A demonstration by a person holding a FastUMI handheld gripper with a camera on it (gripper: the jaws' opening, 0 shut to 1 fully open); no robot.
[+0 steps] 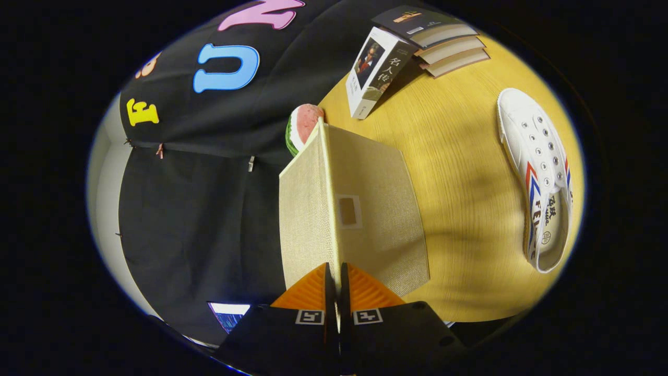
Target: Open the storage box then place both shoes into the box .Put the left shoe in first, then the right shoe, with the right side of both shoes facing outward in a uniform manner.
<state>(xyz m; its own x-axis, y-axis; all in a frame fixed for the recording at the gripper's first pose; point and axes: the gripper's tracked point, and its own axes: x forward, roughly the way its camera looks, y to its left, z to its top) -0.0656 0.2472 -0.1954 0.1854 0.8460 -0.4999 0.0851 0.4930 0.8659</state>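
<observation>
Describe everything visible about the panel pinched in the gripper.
The lid is a flat, stiff panel covered in beige woven fabric, seen almost edge-on, so both of its faces show. One face carries a small pale square patch with a tan centre. The gripper is shut on its near edge, both fingers pressing either side. It stands raised over the wooden table. Beyond its far end sits a watermelon-slice toy. Whether it is hinged to a box is hidden.

The standing book (pixel 373 70), far across the table, carries the title 名人传 down its cover. The white shoe (pixel 537 177) on the right shows letters starting "FE" on its side, and the rest is unreadable. The gripper (pixel 336 284), its fingers pinching the storage box lid (pixel 376 235), bears two square coded markers.
</observation>
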